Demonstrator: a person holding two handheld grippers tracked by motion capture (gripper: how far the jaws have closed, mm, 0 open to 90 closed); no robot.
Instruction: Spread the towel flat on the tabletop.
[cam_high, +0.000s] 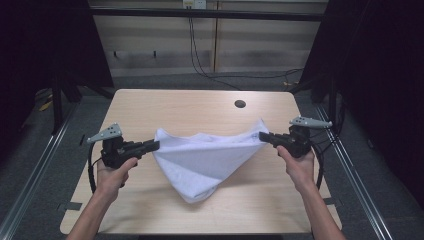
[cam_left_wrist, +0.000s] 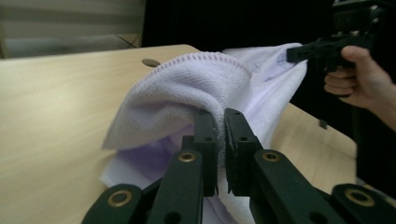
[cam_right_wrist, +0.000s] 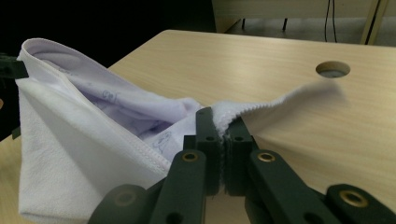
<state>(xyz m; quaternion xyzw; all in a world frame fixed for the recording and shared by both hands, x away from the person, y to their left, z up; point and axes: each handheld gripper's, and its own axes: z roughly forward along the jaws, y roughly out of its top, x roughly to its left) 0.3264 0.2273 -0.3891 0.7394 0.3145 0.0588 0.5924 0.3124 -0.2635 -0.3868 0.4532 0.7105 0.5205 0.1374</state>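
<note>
Presently, a light wooden desk (cam_high: 150, 105) is observed, with a round cable hole (cam_high: 240, 104) near its far edge, right of centre. Above the desk's middle a white cloth (cam_high: 200, 160) is held stretched between the two grippers, its long axis running from the left edge toward the right edge; its upper hem is drawn almost taut, while the slack middle hangs toward the near edge, and the lowest fold appears to rest on the desk.

The left gripper (cam_high: 155, 145) is seen with its jaws closed to a narrow gap on one corner of the cloth, a towelling fold bunched over the tips in the left gripper view (cam_left_wrist: 187, 88). The right gripper (cam_high: 263, 136) is likewise closed tight on the opposite corner, the hem pinched between the jaws in the right gripper view (cam_right_wrist: 252, 109).

Each corner lies directly in its own jaws, so neither hand is judged nearer. The coming move is judged to depend on the span between the jaws being kept level and parallel to the near edge.
</note>
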